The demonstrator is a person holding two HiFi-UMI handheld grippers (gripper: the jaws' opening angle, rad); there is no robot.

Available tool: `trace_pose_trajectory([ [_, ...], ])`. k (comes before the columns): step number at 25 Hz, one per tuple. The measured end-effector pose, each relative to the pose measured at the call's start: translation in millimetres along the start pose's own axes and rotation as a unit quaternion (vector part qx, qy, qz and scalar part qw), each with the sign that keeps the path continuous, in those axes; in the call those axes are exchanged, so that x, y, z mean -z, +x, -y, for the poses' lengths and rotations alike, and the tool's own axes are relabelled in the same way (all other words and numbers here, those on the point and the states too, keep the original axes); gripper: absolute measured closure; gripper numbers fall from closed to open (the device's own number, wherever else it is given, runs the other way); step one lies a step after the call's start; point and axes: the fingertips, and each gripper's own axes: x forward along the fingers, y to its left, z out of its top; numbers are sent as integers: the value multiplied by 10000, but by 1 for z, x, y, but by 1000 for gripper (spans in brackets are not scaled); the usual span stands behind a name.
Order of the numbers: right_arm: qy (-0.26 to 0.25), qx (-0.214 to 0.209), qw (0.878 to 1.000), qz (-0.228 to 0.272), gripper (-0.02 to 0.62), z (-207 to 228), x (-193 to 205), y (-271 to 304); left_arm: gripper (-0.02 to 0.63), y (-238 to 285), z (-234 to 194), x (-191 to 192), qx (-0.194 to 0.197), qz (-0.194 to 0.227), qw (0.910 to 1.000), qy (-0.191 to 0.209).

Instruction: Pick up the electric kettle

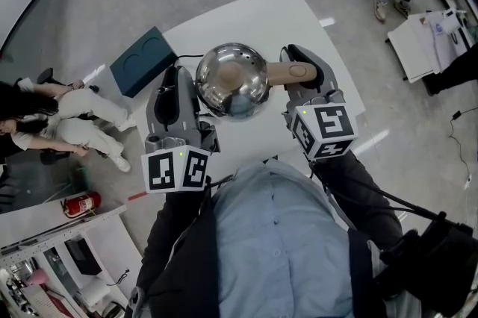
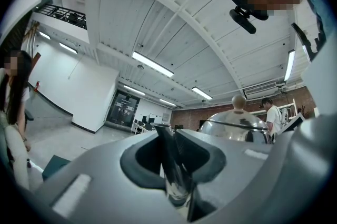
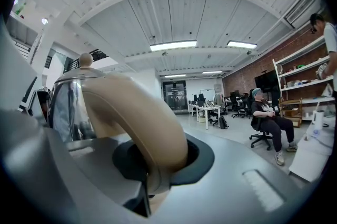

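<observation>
The electric kettle (image 1: 231, 79), a shiny steel dome with a beige handle (image 1: 291, 72), hangs between my two grippers above the white table (image 1: 299, 18). My right gripper (image 1: 305, 74) is shut on the handle; in the right gripper view the thick beige handle (image 3: 142, 118) fills the jaws, with the steel body (image 3: 66, 107) to its left. My left gripper (image 1: 181, 96) grips the kettle's opposite side. In the left gripper view a narrow shiny spout (image 2: 176, 186) is pinched between the dark pads, and the kettle's dome (image 2: 234, 125) rises behind on the right.
A dark teal box (image 1: 144, 60) lies at the table's left corner. People sit on the floor at the left (image 1: 67, 115). A fire extinguisher (image 1: 81, 203) and a white shelf unit (image 1: 67, 257) stand at the lower left. Another white table (image 1: 429, 40) is at the right.
</observation>
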Motion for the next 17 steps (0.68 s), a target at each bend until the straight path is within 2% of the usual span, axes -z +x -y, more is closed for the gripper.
trace_pose_trajectory([
  [17, 18, 76, 10000, -5, 531, 4, -2, -9, 545, -3, 7, 0, 23, -38, 10000, -52],
])
